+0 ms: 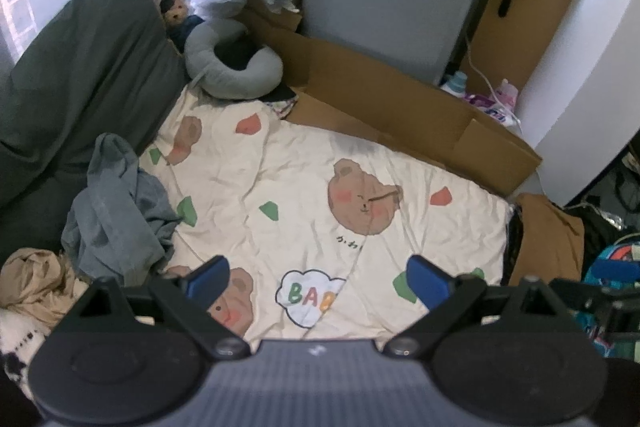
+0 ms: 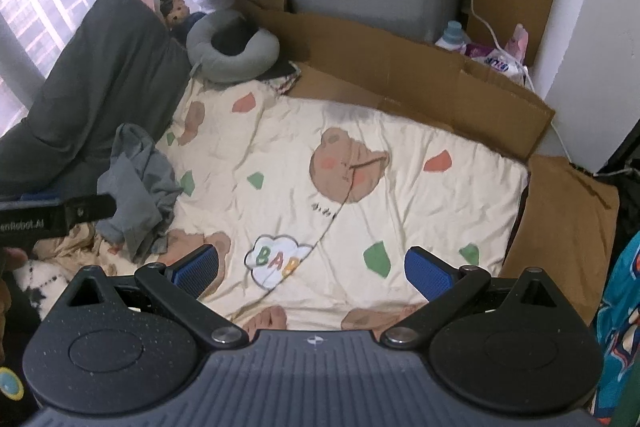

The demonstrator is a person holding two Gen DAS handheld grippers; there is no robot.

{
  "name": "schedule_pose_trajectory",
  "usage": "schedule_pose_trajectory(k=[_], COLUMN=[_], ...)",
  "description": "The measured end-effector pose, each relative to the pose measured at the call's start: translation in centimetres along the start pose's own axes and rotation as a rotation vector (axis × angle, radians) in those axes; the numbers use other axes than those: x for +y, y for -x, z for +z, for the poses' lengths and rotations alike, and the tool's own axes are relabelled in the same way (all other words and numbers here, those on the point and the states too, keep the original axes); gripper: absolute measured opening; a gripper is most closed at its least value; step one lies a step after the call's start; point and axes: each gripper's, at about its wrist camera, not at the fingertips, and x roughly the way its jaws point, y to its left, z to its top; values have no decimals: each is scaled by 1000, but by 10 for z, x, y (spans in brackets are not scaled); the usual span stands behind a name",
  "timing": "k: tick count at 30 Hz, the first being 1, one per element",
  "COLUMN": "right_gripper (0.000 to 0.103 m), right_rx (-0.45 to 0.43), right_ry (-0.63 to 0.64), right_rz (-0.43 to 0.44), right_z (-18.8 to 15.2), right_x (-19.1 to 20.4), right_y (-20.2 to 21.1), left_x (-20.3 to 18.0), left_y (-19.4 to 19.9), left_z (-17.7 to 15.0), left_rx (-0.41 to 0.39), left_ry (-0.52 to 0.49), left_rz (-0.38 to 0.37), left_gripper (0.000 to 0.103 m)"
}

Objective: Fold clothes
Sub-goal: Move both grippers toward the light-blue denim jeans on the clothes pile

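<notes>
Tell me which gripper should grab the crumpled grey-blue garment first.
Left, probably. The grey-blue garment lies at the bedspread's left edge, just beyond the open left gripper. The right gripper, also open, hovers nearer mid-spread.

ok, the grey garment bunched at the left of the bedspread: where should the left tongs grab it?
Probably the raised top ridge of the grey garment, approached from above on the bedspread side. It lies crumpled with no flat edge showing, against dark bedding. The left tongs are open and empty.
</notes>
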Motion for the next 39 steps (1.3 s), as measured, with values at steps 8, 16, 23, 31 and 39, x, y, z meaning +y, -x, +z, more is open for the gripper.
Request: schedule_pose_trajectory(k=[8, 16, 23, 31, 39], right_gripper=[102, 102, 102, 102, 102], right_rx=[-5, -10, -20, -86, -89], right_ry=[-19, -13, 33, 115, 197], right_rz=[12, 37, 53, 85, 110], right_z=[17, 35, 51, 72, 78], right_x=[-2, -1, 2, 7, 6], right_y=[-22, -55, -83, -100, -129], left_x=[24, 56, 89, 118, 138], left_y=[-17, -36, -51, -66, -80], left_z=[4, 3, 3, 5, 4], left_rx=[-8, -51, -88, -120, -142], left_ry=[29, 79, 136, 182, 191], left_rz=[-8, 24, 74, 132, 209], left_gripper=[96, 96, 93, 93, 93])
